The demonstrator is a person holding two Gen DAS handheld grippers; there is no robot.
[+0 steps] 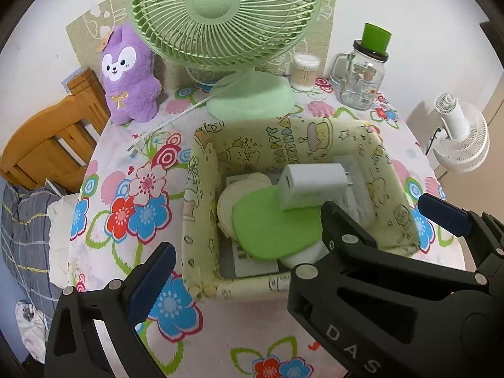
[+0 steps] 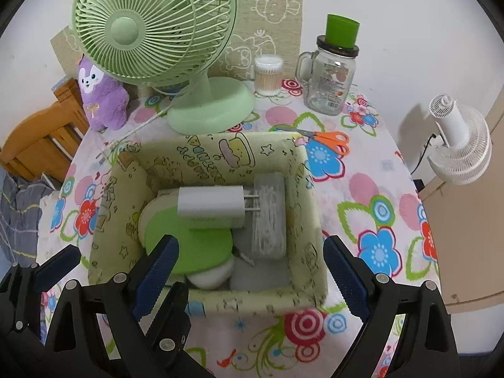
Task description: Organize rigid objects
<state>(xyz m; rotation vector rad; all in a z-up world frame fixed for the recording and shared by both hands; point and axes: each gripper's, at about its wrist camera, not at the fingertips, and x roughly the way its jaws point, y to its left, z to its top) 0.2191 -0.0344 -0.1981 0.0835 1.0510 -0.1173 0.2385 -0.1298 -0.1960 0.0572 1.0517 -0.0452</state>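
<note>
Right gripper (image 2: pixel 249 271) empty, wide; one charger (image 2: pixel 211 206), one box (image 2: pixel 312 220).

The wall (image 2: pixel 393 15) is plain white. A round table (image 2: pixel 362 189) wears a flowery cloth. A wooden chair (image 1: pixel 53 145) stands beside it, near a checked blanket (image 1: pixel 22 220). A white fan (image 2: pixel 460 145) stands close by.

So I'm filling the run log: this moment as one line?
left gripper: open, empty | right gripper: open, empty | white charger: in fabric box | orange scissors: on table
</note>
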